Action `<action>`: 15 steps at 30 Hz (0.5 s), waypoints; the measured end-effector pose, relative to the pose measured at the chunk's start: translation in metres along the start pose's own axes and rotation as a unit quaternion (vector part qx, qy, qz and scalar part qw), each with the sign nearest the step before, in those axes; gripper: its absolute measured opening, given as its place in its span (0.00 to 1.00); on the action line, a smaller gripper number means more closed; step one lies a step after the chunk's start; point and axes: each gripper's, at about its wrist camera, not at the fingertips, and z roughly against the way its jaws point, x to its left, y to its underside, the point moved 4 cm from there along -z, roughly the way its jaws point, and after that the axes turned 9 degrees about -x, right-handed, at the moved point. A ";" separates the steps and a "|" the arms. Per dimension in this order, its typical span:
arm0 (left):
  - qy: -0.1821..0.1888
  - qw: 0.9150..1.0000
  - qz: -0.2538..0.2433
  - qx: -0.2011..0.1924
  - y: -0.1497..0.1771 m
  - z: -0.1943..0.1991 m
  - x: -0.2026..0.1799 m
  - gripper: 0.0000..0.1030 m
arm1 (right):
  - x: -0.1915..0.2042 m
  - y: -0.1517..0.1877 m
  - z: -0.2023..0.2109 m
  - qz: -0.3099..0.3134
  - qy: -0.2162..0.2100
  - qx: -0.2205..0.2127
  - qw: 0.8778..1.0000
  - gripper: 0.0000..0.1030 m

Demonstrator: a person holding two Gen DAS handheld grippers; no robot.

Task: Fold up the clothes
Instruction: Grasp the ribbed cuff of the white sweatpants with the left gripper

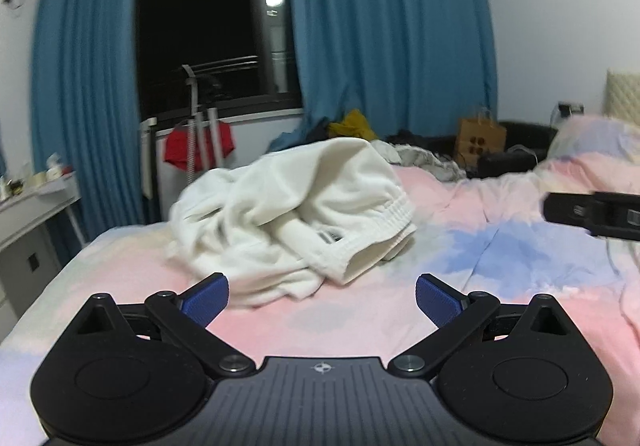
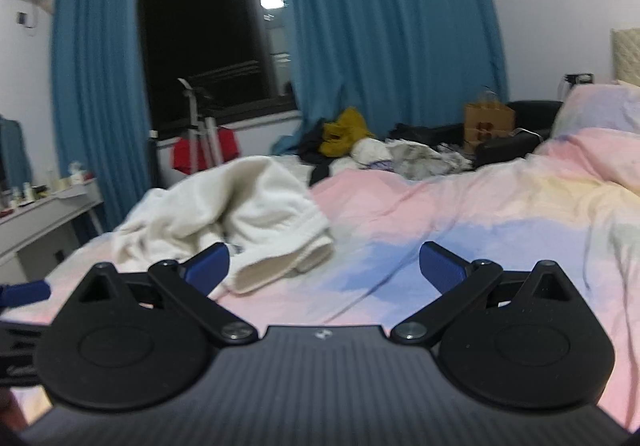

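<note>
A crumpled white garment [image 1: 292, 214] with an elastic waistband lies in a heap on the pastel pink and blue bed cover [image 1: 500, 258]. My left gripper [image 1: 322, 300] is open and empty, just in front of the heap and above the cover. My right gripper [image 2: 324, 266] is open and empty, to the right of the same garment [image 2: 240, 218], over the bed cover [image 2: 460, 230]. Part of the right gripper shows at the right edge of the left wrist view [image 1: 592, 212]. A blue fingertip of the left gripper shows at the left edge of the right wrist view [image 2: 24, 292].
A pile of other clothes [image 2: 380, 150] lies at the bed's far side, with a yellow item on top. A brown paper bag [image 1: 480, 138] and a black chair stand behind. A white desk [image 1: 36, 206] with small items is at the left. A drying rack with a red cloth [image 1: 200, 144] stands under the window.
</note>
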 end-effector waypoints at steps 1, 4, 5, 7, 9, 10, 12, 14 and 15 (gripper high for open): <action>0.004 1.000 -0.008 0.003 -0.002 -0.018 -0.006 0.98 | -0.005 0.002 -0.005 -0.006 0.008 0.003 1.000 1.00; 0.016 0.999 -0.025 0.012 -0.010 -0.073 -0.025 0.98 | -0.022 0.007 -0.018 -0.026 0.032 0.013 0.999 1.00; 0.020 0.999 -0.028 0.016 -0.012 -0.093 -0.031 0.97 | -0.027 0.009 -0.022 -0.032 0.040 0.016 0.999 1.00; 0.031 0.999 -0.036 0.016 -0.015 -0.127 -0.046 0.97 | -0.036 0.012 -0.032 -0.039 0.057 0.018 0.997 1.00; 0.047 0.997 -0.052 0.018 -0.018 -0.163 -0.064 0.97 | -0.043 0.016 -0.040 -0.047 0.070 0.017 0.996 1.00; 0.055 0.996 -0.060 0.019 -0.019 -0.181 -0.073 0.97 | -0.047 0.018 -0.045 -0.052 0.077 0.016 0.996 1.00; 0.060 0.995 -0.076 0.022 -0.021 -0.217 -0.091 0.97 | -0.052 0.023 -0.051 -0.057 0.085 0.017 0.995 1.00; 0.058 0.995 -0.074 0.029 -0.020 -0.252 -0.104 0.97 | -0.057 0.029 -0.057 -0.061 0.091 0.019 0.994 1.00; 0.049 0.996 -0.071 0.035 -0.019 -0.268 -0.109 0.97 | -0.059 0.032 -0.060 -0.062 0.094 0.019 0.993 1.00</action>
